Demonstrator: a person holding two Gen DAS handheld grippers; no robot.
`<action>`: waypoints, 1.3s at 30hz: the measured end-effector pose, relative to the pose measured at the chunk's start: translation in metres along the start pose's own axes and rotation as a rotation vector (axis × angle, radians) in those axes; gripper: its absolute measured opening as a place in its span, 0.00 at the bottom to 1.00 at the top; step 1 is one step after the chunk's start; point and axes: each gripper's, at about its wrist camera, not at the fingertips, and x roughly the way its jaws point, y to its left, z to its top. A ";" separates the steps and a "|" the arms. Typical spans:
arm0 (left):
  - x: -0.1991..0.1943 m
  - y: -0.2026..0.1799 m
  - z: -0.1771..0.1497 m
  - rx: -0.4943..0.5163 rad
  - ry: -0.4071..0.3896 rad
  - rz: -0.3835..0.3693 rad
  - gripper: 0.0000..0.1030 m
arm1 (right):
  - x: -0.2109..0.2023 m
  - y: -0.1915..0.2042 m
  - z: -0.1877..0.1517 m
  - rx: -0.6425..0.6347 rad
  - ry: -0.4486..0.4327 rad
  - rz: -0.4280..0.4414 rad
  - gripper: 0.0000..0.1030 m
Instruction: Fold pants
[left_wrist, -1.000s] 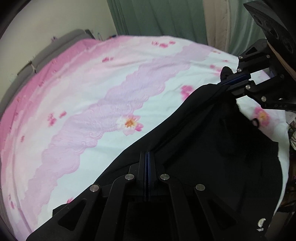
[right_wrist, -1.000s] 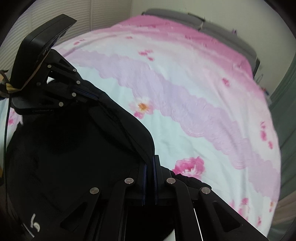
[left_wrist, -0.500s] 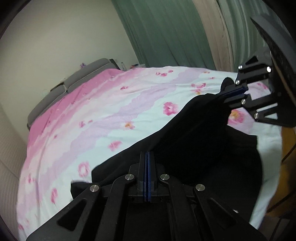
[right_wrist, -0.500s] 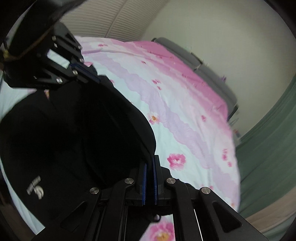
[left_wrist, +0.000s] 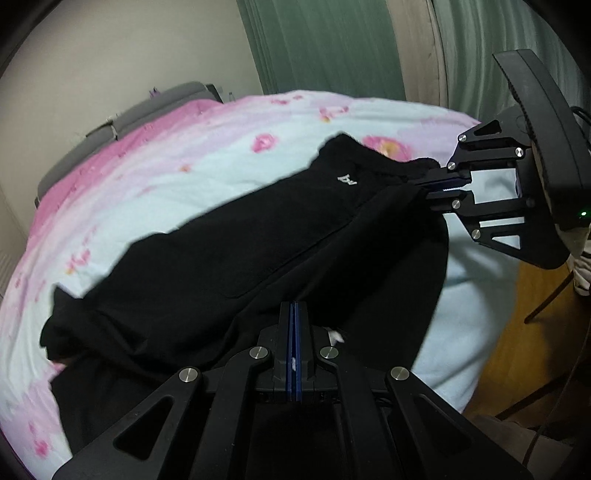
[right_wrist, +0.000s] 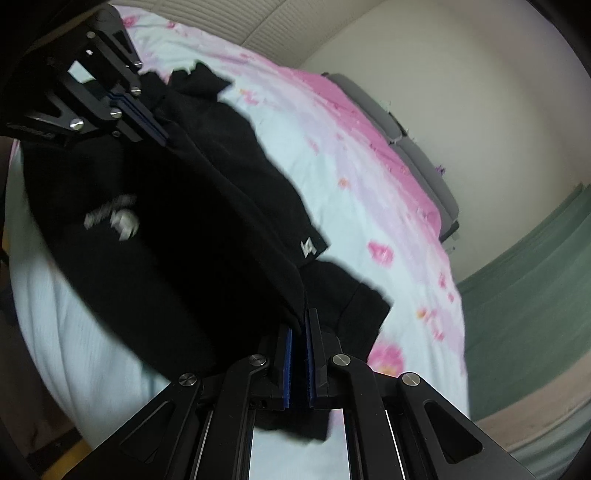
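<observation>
Black pants held taut over the bed by both grippers.

The pants (left_wrist: 258, 240) stretch across the pink floral bedspread (left_wrist: 155, 158), partly draped on it, a white logo (right_wrist: 110, 218) showing. The left gripper (left_wrist: 294, 314) pinches one edge; the right gripper (right_wrist: 299, 325) clamps fabric at the other. Green curtains (left_wrist: 325, 44) hang beyond.
</observation>
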 end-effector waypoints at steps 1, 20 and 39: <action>0.004 -0.003 -0.002 -0.009 0.009 -0.008 0.03 | 0.004 0.003 -0.006 0.019 0.011 0.003 0.05; -0.023 -0.001 -0.028 -0.032 -0.055 0.052 0.18 | 0.001 0.016 -0.029 0.239 0.015 -0.083 0.35; -0.099 0.109 -0.082 -0.311 -0.150 0.318 0.61 | -0.046 0.032 0.024 1.089 0.027 0.271 0.63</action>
